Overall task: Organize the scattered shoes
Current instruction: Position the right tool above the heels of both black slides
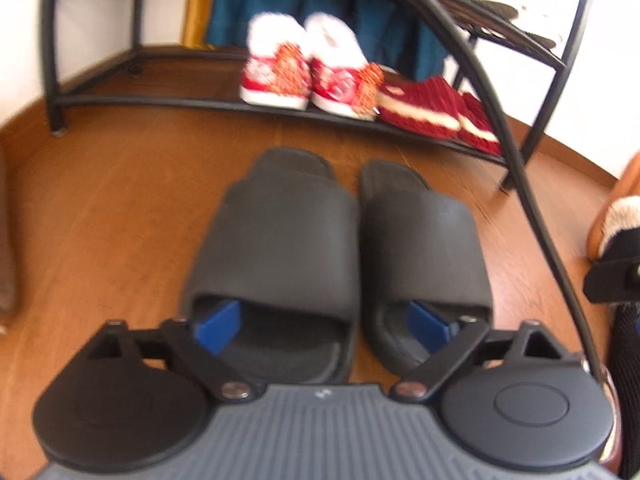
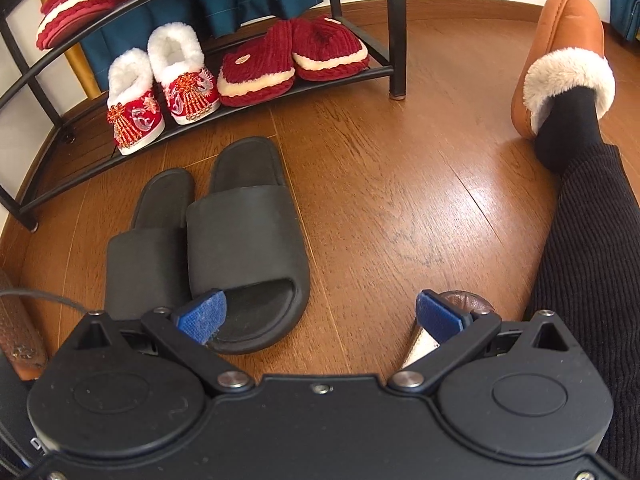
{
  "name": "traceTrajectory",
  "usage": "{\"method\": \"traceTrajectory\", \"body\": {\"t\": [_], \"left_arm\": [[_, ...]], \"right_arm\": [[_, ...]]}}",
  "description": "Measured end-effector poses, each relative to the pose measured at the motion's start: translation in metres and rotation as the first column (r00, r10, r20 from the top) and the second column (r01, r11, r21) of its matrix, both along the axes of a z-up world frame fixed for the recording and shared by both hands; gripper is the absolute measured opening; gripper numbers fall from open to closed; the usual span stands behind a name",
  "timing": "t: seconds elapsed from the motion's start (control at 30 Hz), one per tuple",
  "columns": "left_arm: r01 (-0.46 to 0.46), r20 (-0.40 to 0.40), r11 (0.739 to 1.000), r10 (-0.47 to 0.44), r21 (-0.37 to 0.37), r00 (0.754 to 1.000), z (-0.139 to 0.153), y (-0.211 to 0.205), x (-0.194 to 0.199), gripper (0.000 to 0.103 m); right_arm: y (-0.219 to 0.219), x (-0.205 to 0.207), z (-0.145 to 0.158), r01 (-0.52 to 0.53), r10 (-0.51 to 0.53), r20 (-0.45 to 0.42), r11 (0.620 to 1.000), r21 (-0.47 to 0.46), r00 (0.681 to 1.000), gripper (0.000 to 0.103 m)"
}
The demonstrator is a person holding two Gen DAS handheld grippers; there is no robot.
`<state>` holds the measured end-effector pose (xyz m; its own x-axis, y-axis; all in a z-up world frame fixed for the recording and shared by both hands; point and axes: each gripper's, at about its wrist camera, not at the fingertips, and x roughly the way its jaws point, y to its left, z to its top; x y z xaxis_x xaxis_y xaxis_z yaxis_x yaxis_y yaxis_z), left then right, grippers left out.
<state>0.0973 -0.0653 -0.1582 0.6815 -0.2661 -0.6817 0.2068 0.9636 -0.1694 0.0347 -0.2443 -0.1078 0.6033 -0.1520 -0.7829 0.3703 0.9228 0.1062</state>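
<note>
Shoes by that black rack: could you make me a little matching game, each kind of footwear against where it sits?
Things:
1. black slides
2. embroidered red shoes with white fur
3. dark red corduroy slippers
4. tan fur-lined slipper

Places:
A. on the person's foot
B. bottom shelf of the rack, right end in the right wrist view
C. on the wooden floor in front of the rack
D. bottom shelf, left of the corduroy pair

Pairs: 1-C, 2-D, 3-B, 4-A

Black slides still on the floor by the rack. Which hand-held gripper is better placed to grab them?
Left, probably. The left hand-held gripper is open and centred over both black slides. The right hand-held gripper, also open, sits off to their side, mostly over bare floor.
</note>
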Motion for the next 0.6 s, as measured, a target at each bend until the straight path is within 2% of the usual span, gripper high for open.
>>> {"method": "traceTrajectory", "body": {"t": [0.23, 0.4, 0.47, 0.6], "left_arm": [[-0.059, 0.008, 0.988, 0.059, 0.143, 0.998, 0.020, 0.002, -0.005, 0.101], [-0.091, 0.030, 0.981, 0.088, 0.171, 0.996, 0.034, 0.008, -0.011, 0.102], [-0.104, 0.056, 0.976, 0.095, 0.192, 0.994, 0.040, 0.010, -0.012, 0.102], [-0.151, 0.143, 0.965, 0.122, 0.214, 0.982, 0.053, 0.019, -0.017, 0.102]], "right_arm": [[0.004, -0.006, 0.009, -0.018, 0.018, 0.026, 1.000, 0.014, 0.999, 0.103], [0.003, -0.007, 0.016, -0.038, 0.037, 0.034, 0.999, 0.032, 0.999, 0.103], [0.002, -0.002, 0.019, -0.059, 0.058, 0.024, 0.997, 0.039, 0.998, 0.103], [-0.004, 0.034, 0.033, -0.168, 0.173, -0.030, 0.977, 0.133, 0.984, 0.103]]}}
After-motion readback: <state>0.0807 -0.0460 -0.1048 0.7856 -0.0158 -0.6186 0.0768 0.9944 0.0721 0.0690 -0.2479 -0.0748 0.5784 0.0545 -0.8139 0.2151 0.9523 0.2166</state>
